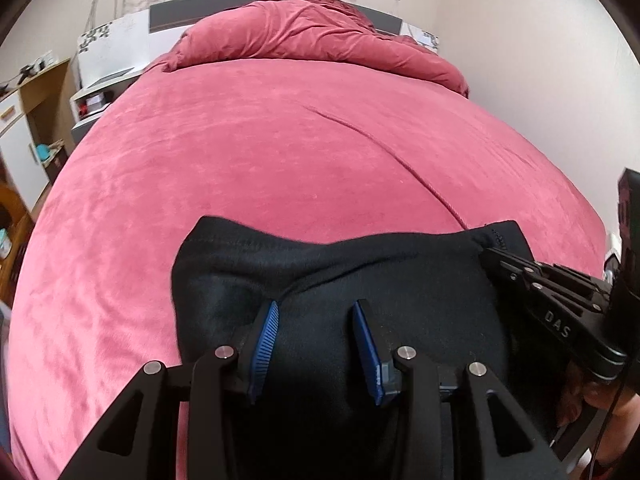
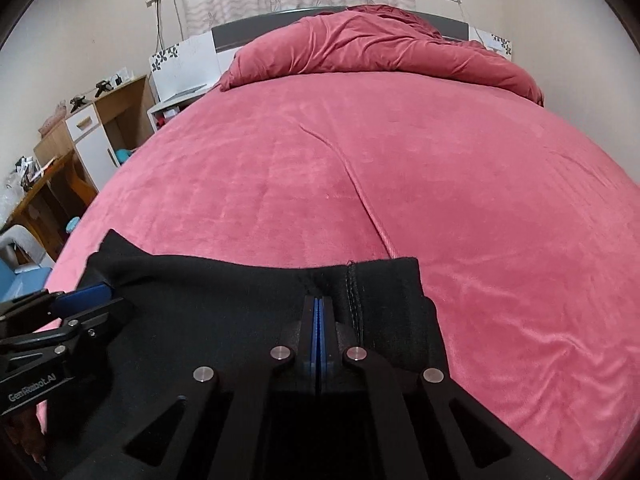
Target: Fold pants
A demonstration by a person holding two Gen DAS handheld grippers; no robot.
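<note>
Black knit pants [image 2: 240, 292] pinched in right tongs [image 2: 319, 304]; plush pink bedspread [image 2: 400, 180].

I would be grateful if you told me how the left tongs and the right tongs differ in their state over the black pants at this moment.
The left tongs stand open, blue pads apart above the black pants; the right tongs are shut, pads together. The left tongs sit near the pants' middle; the right tongs are by the stitched seam near the pants' right edge. Whether the right tongs pinch cloth is unclear. Both point down at the pants.

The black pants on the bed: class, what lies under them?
The black pants lie on the pink bedspread, which shows on all visible sides. What is directly beneath them is covered by the cloth.
</note>
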